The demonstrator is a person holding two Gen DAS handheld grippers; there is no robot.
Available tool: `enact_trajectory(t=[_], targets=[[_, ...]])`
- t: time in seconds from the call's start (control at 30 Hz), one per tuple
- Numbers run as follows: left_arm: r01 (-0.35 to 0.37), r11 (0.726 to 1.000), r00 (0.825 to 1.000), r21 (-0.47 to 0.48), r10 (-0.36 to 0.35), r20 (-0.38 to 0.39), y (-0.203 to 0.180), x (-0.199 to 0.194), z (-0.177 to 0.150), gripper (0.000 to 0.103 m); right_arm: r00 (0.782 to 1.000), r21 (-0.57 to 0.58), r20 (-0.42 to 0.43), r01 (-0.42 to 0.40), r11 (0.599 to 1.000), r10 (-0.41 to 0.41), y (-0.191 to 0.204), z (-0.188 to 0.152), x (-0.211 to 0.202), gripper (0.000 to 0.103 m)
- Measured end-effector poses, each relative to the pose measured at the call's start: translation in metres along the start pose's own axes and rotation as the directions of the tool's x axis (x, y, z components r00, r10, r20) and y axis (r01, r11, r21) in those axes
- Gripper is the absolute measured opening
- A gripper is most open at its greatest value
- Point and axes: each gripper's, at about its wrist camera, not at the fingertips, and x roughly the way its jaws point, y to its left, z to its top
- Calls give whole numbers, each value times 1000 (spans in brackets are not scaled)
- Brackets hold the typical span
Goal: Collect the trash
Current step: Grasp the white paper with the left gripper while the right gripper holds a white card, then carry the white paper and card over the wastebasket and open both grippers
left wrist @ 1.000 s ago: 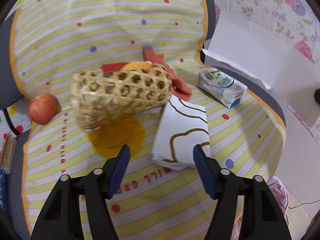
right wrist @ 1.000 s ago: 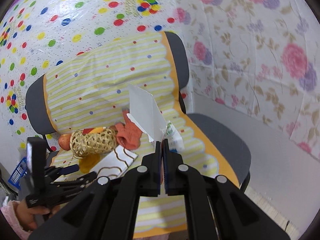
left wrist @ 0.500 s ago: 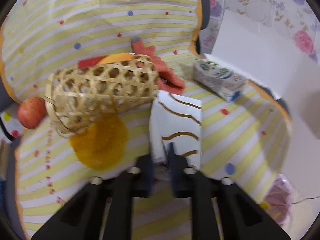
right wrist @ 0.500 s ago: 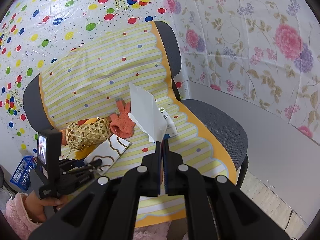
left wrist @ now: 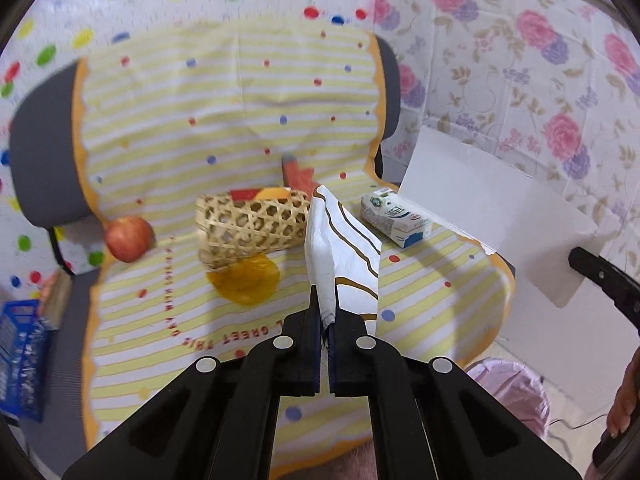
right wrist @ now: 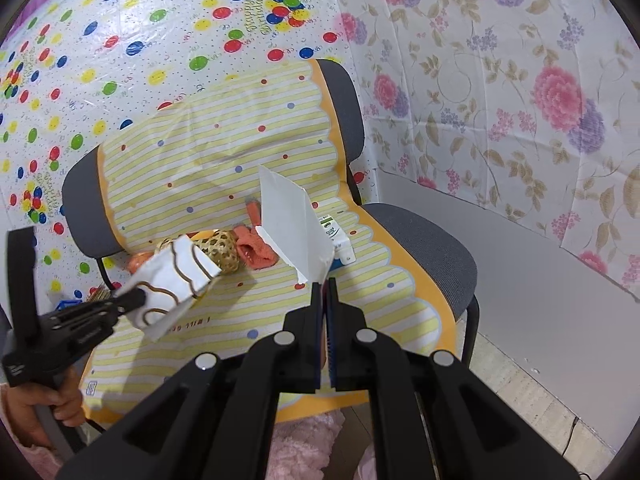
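Observation:
My left gripper (left wrist: pixel 325 322) is shut on a white paper bag with brown curved lines (left wrist: pixel 344 248) and holds it lifted above the striped chair seat; the bag also shows in the right wrist view (right wrist: pixel 176 276). My right gripper (right wrist: pixel 323 286) is shut on a torn white sheet of paper (right wrist: pixel 292 220), held upright over the seat; the sheet also shows in the left wrist view (left wrist: pixel 492 208). A small milk carton (left wrist: pixel 396 216) lies on the seat at the right.
On the seat lie a woven bamboo basket (left wrist: pixel 252 224) on its side, an orange disc (left wrist: pixel 244 280), an orange-red cloth (right wrist: pixel 254 248) and a red apple (left wrist: pixel 128 238). A pink bag (left wrist: pixel 508 392) sits on the floor below the seat's front right. A blue crate (left wrist: pixel 20 360) stands left.
My left gripper closed on the white paper bag and lifted it off the seat, pulling back. My right gripper kept holding the white sheet and drew back a little.

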Motion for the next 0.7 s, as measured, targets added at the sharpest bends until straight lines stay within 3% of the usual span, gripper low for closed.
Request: enact_trajectory(t=[0.17, 0.43, 0.7], targets=[[13, 999, 999, 43, -14, 32, -24, -29, -15, 3, 1000, -11, 1, 26, 1000, -26, 0, -11, -23, 3], [134, 986, 991, 100, -136, 15, -68, -46, -47, 3, 992, -20, -21, 124, 992, -124, -14, -39, -66, 3], [241, 951, 970, 194, -241, -21, -121, -52, -82, 3, 969, 1, -57, 241, 970, -241, -38, -77, -108, 3]])
